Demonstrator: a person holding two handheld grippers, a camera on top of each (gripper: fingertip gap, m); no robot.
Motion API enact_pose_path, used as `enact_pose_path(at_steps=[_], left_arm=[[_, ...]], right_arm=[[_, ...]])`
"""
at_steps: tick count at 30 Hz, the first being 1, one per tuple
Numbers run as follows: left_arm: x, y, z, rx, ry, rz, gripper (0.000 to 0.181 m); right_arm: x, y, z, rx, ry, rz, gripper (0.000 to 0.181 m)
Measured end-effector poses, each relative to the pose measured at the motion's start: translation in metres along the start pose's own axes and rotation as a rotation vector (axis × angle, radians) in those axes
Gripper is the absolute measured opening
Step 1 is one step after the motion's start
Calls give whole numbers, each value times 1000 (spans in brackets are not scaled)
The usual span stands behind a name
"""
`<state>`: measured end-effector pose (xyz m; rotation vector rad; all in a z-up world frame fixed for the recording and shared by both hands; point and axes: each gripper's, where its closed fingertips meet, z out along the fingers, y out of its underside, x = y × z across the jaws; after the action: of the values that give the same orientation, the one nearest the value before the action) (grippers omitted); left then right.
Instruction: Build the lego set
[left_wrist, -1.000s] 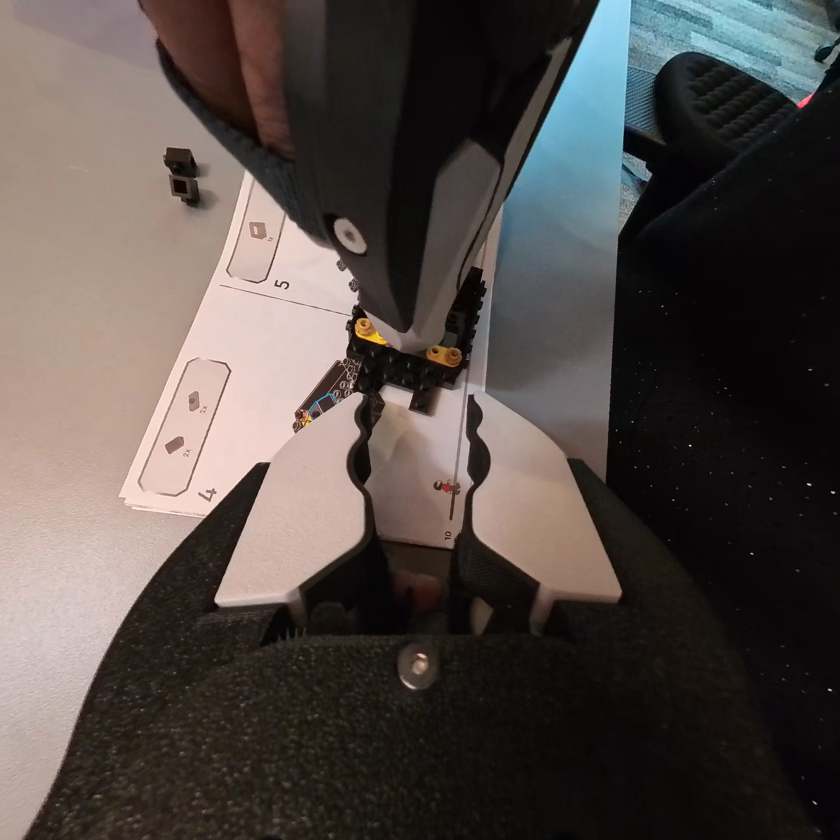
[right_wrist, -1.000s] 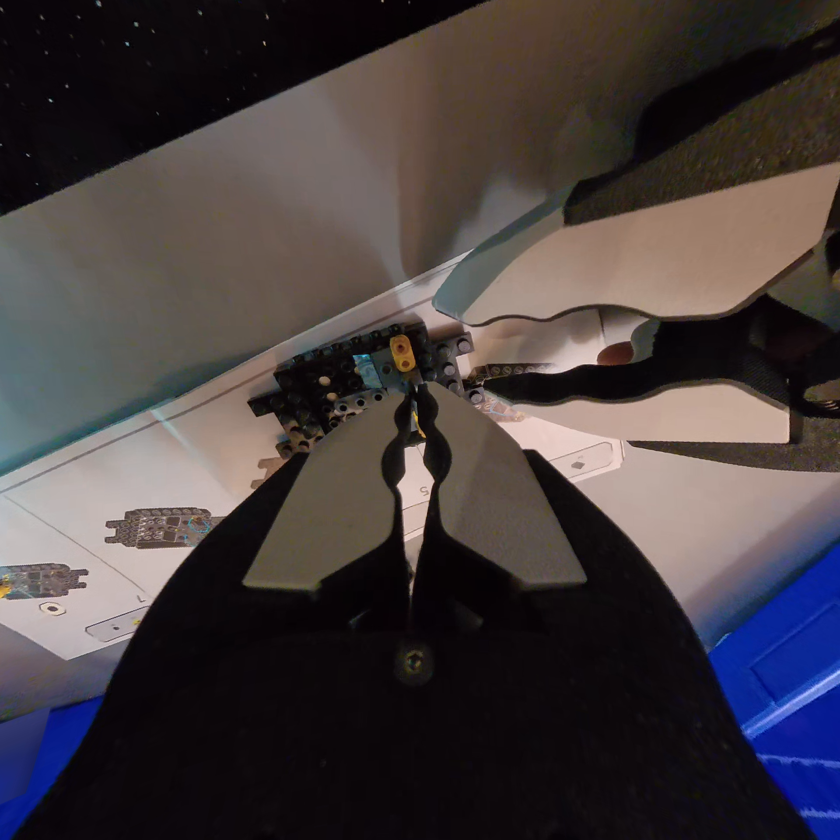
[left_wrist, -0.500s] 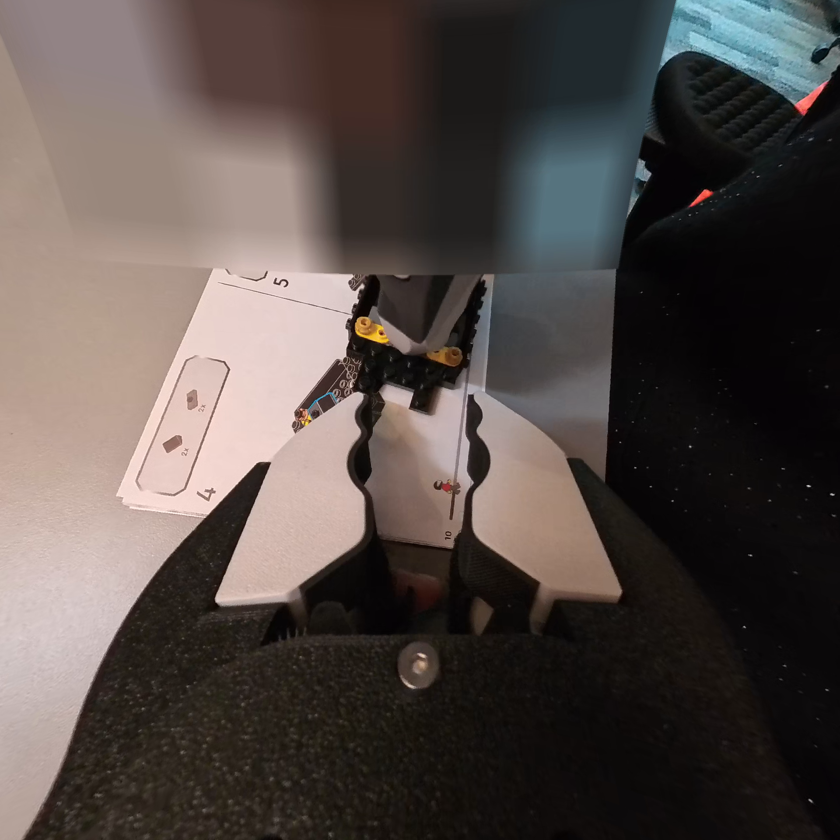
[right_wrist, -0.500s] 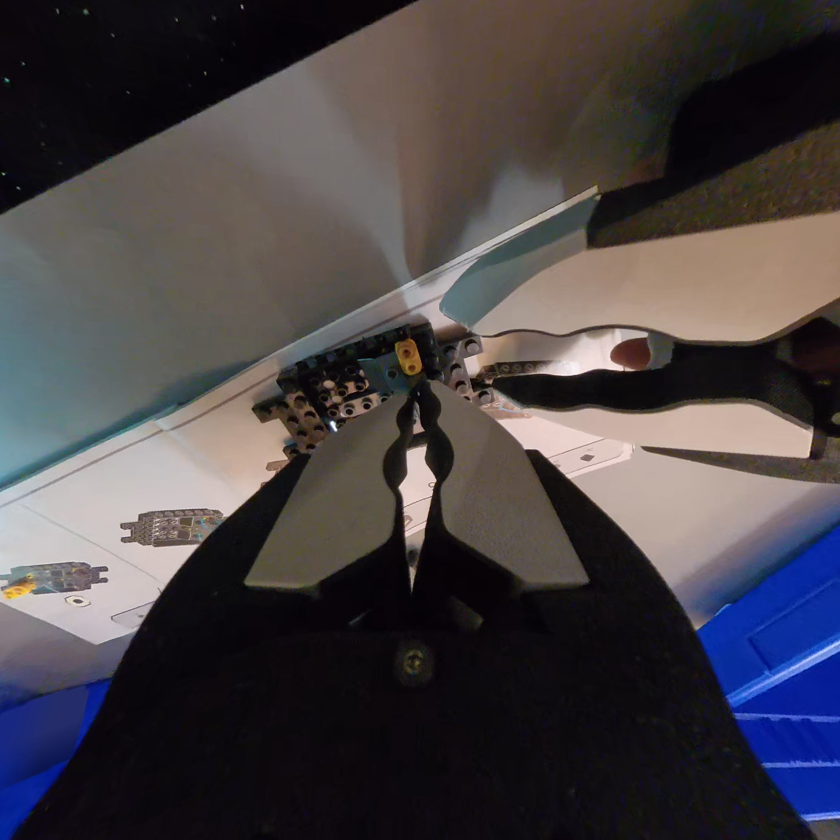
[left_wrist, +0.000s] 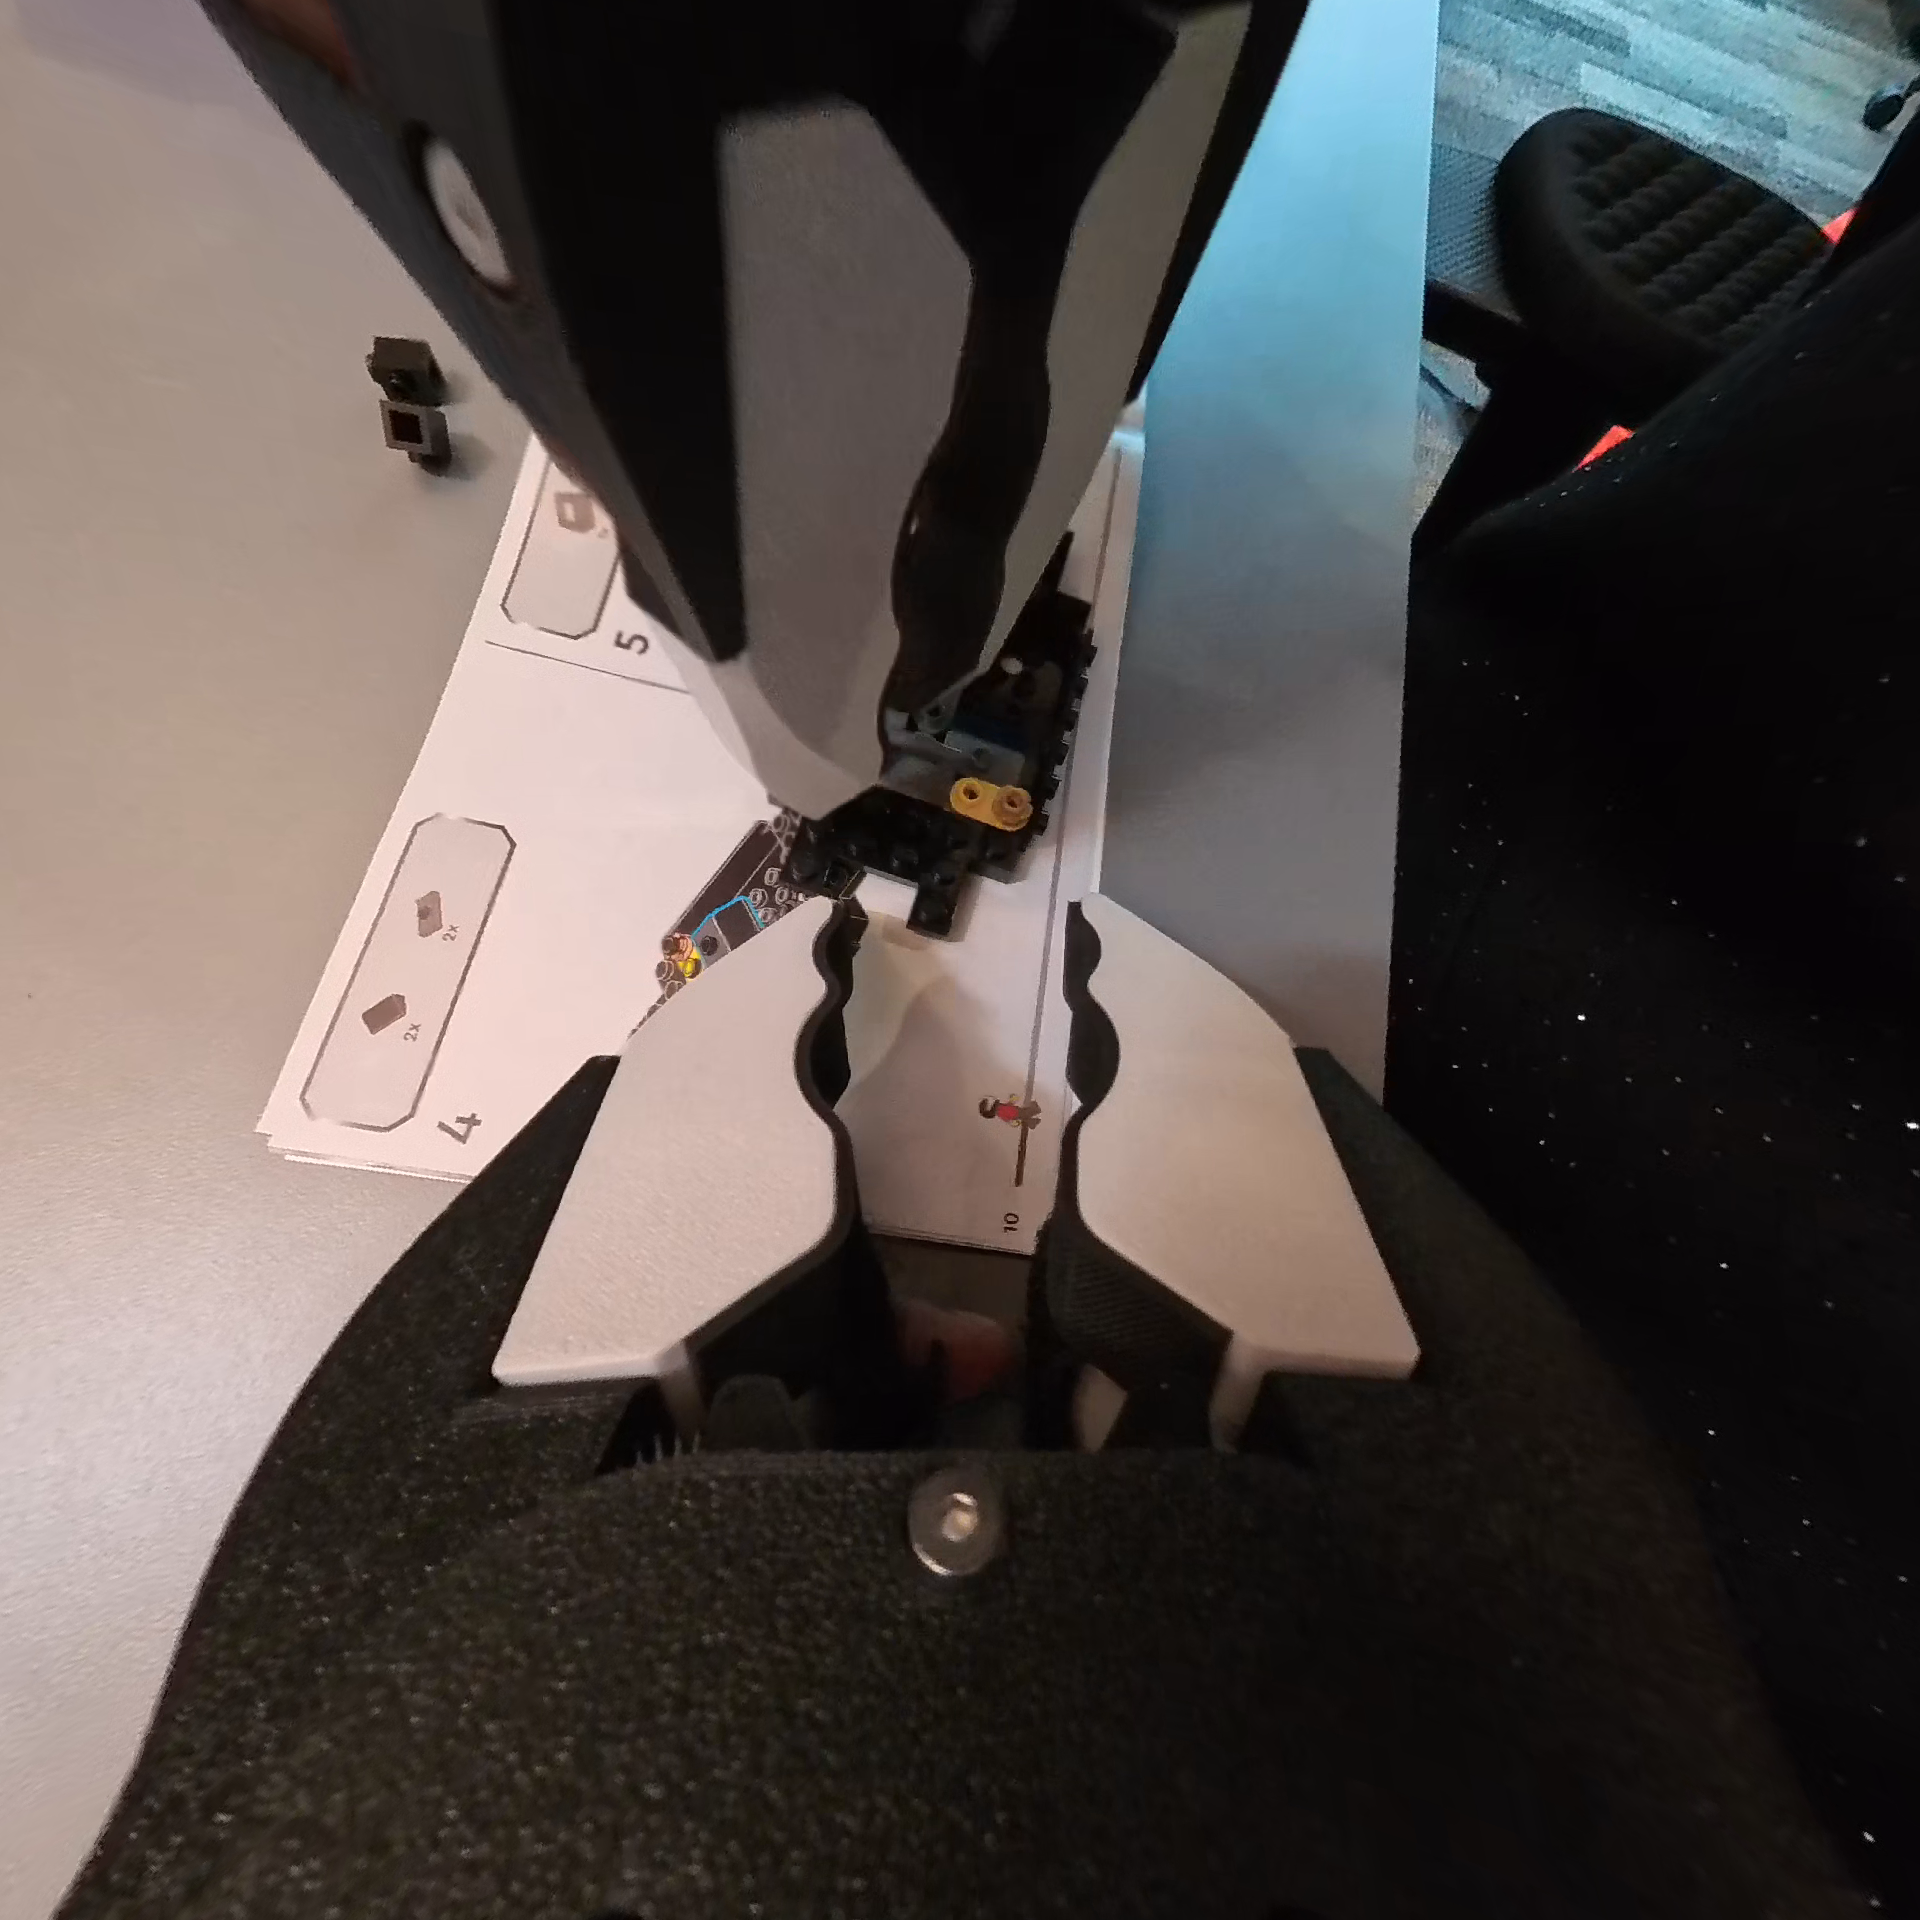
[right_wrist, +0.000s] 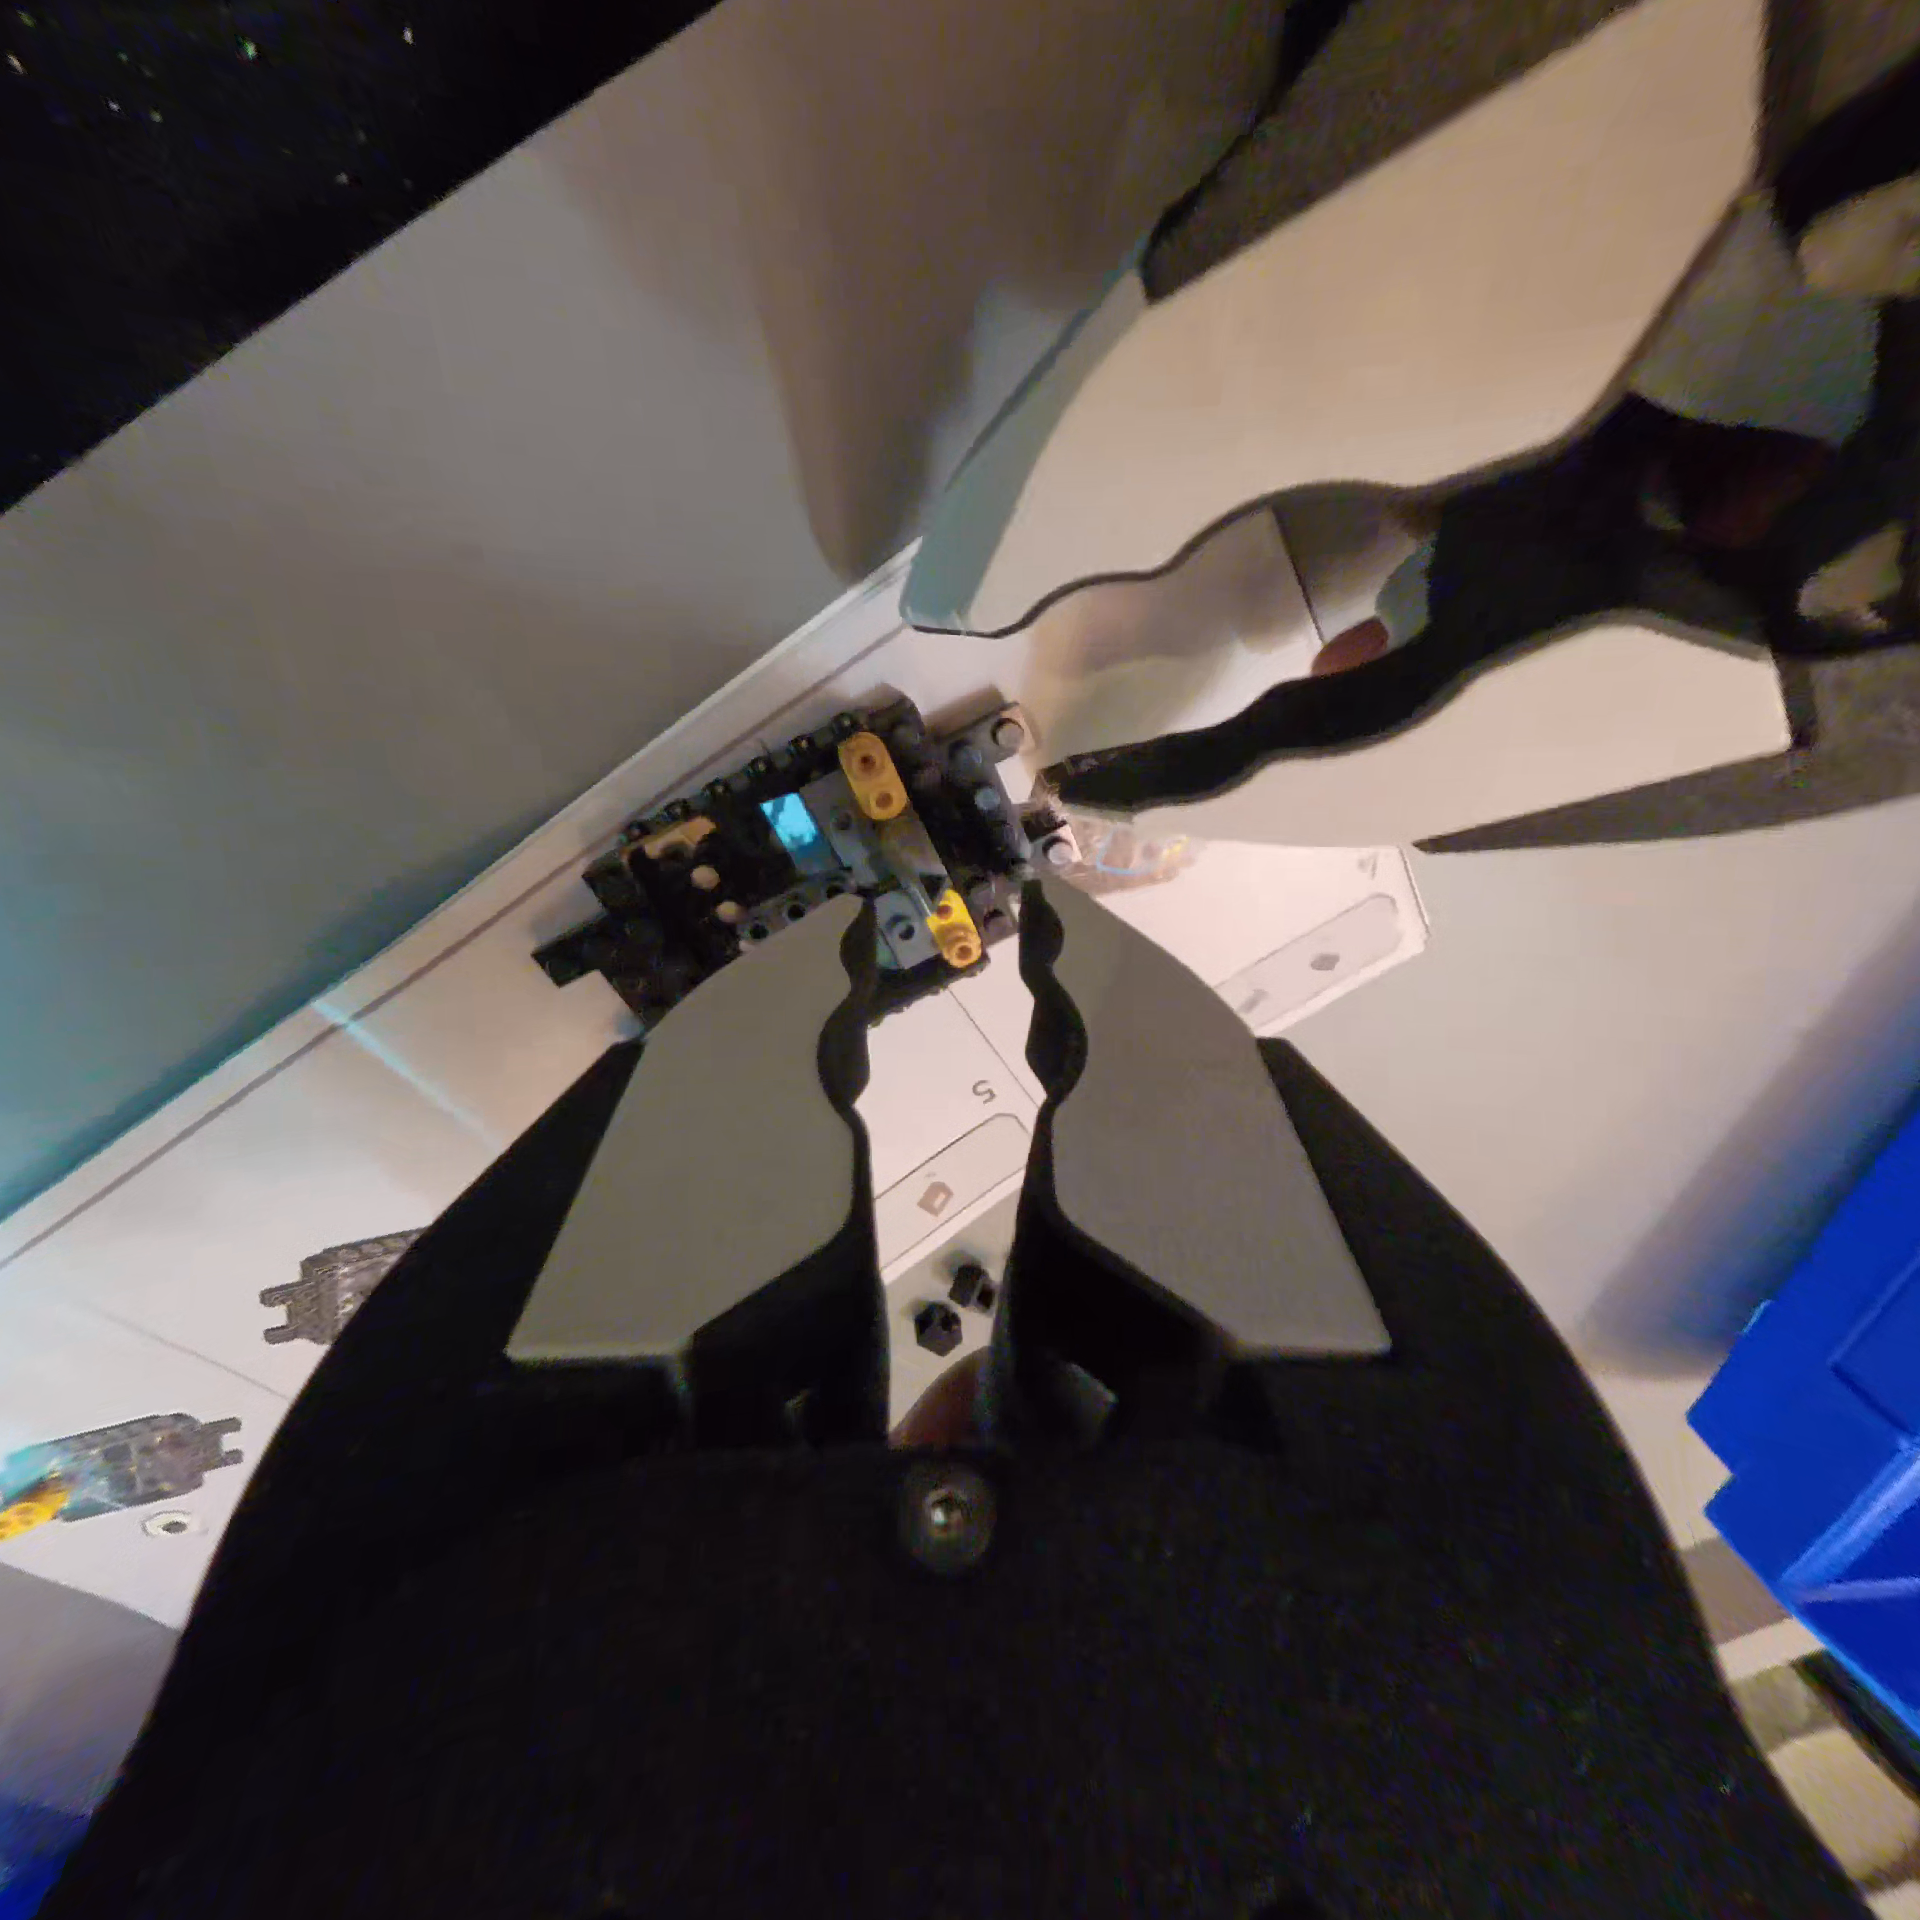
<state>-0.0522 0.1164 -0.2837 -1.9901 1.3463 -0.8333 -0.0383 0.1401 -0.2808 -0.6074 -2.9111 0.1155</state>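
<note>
A small black lego model (left_wrist: 914, 836) with yellow pieces (left_wrist: 987, 802) lies on the open instruction booklet (left_wrist: 582, 883). My left gripper (left_wrist: 956, 914) is open and empty, its fingertips just short of the model's near end. My right gripper (left_wrist: 899, 717) comes down from above onto the model's top. In the right wrist view the right gripper (right_wrist: 940, 904) is open, its tips on either side of a small yellow and grey piece (right_wrist: 951, 925) on the model (right_wrist: 727, 873). The left gripper (right_wrist: 982, 696) shows open at the model's right end.
Two small black loose pieces (left_wrist: 410, 400) lie on the grey table (left_wrist: 156, 727) left of the booklet; they also show between my right fingers (right_wrist: 956, 1304). The table edge runs close on the right, with a black chair (left_wrist: 1642, 239) beyond. A blue bin (right_wrist: 1829, 1455) stands nearby. Left and right tips are no more than a few centimetres apart.
My right gripper was shut over the model's top and has now opened, leaving the small yellow and grey piece on the model. The left gripper has stayed open in place.
</note>
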Motion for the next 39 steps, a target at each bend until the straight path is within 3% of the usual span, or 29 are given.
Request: enact_pose_path(at_steps=[3, 7, 18, 24, 27, 30, 36, 39], left_arm=[[-1, -1, 0, 6, -1, -5, 39], [-1, 0, 0, 3, -1, -8, 38], [0, 2, 2, -17, 1, -2, 36], [0, 2, 2, -18, 2, -3, 35], [0, 2, 1, -14, -1, 1, 35], [0, 1, 1, -9, -4, 2, 34], [-1, 0, 0, -1, -13, 1, 34], [-1, 0, 0, -2, -16, -1, 34]], right_arm=[[2, -3, -9, 63, 7, 44, 23], [-3, -9, -10, 106, 6, 26, 4], [-6, -9, -1, 45, -19, -53, 0], [-1, -11, -1, 81, 37, 1, 1], [3, -15, -10, 182, 102, 137, 10], [6, -31, -23, 373, 156, 408, 2], [-4, -28, -2, 529, 270, 1044, 0], [-3, -25, -4, 649, 331, 1219, 0]])
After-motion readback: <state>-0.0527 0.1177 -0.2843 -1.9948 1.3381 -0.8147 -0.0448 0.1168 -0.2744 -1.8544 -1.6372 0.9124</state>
